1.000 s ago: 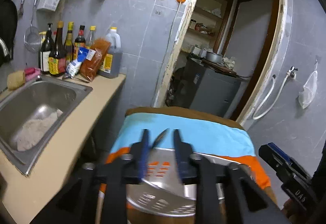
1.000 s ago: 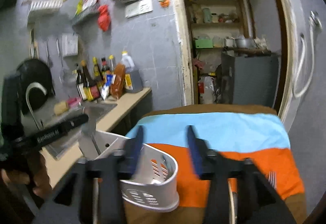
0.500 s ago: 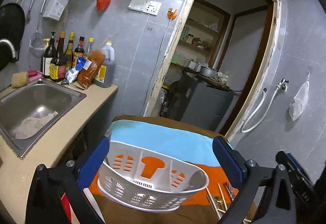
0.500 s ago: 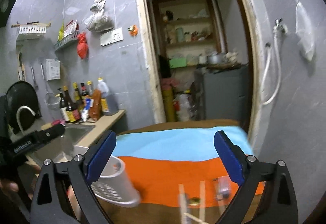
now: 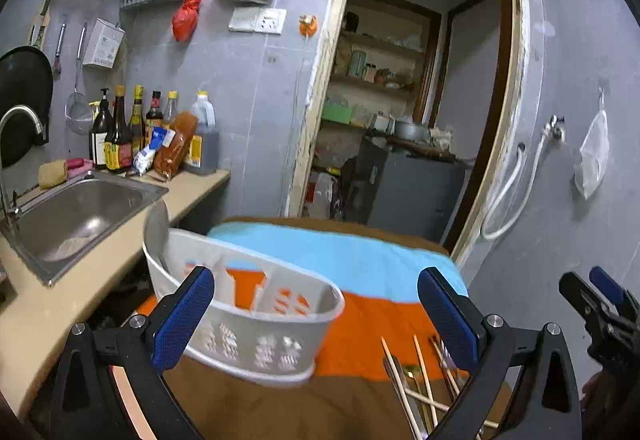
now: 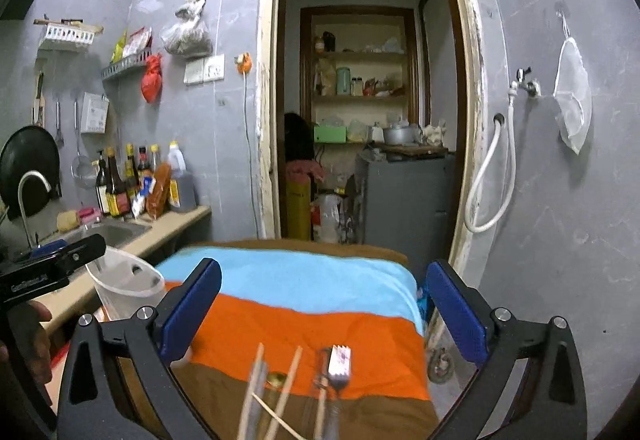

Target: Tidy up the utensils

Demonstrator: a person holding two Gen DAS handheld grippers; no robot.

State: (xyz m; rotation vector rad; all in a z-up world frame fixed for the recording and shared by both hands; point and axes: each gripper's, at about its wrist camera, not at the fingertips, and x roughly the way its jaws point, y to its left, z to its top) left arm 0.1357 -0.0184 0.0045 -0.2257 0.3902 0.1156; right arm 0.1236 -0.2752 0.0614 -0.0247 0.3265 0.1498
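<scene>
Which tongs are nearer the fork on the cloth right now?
Right. The right tongs are open directly over the fork, which lies just ahead between their tips. The left tongs, also open, hang further left, by the white caddy.

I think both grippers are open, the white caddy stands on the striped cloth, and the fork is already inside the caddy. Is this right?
Not quite. The fork is not in the caddy; the right wrist view shows it lying on the striped cloth beside the chopsticks. The left gripper and right gripper are open.
</scene>
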